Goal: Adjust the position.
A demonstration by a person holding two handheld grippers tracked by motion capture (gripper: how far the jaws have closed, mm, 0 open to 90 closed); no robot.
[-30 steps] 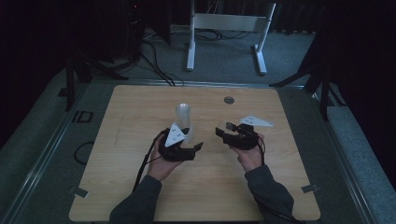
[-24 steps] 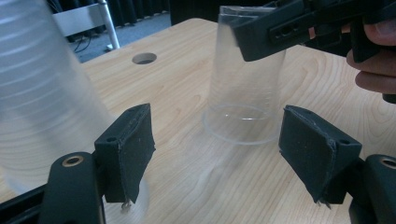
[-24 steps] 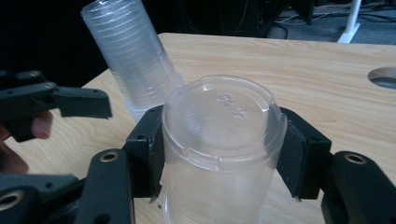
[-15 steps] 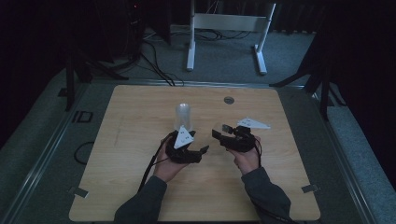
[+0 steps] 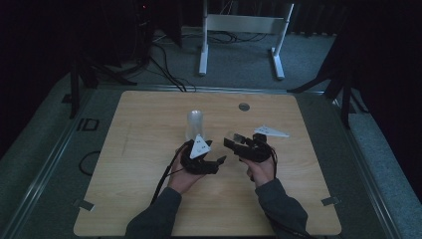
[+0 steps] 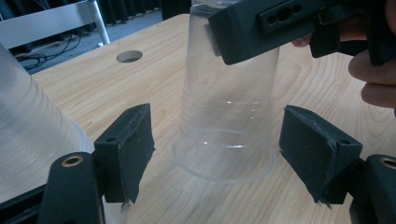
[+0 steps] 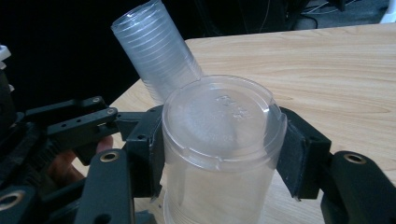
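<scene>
Right gripper view: your right gripper (image 7: 219, 158) clamps the upturned cup (image 7: 219, 140); left gripper (image 6: 224, 158) is open, so squeeze harder and the cup crumples.

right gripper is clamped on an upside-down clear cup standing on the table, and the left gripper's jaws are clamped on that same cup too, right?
Not quite. The right gripper does grip the upside-down clear cup near its base, but the left gripper is not clamped on it: in the left gripper view its pads stand apart on either side of the cup's rim, with gaps showing.
</scene>
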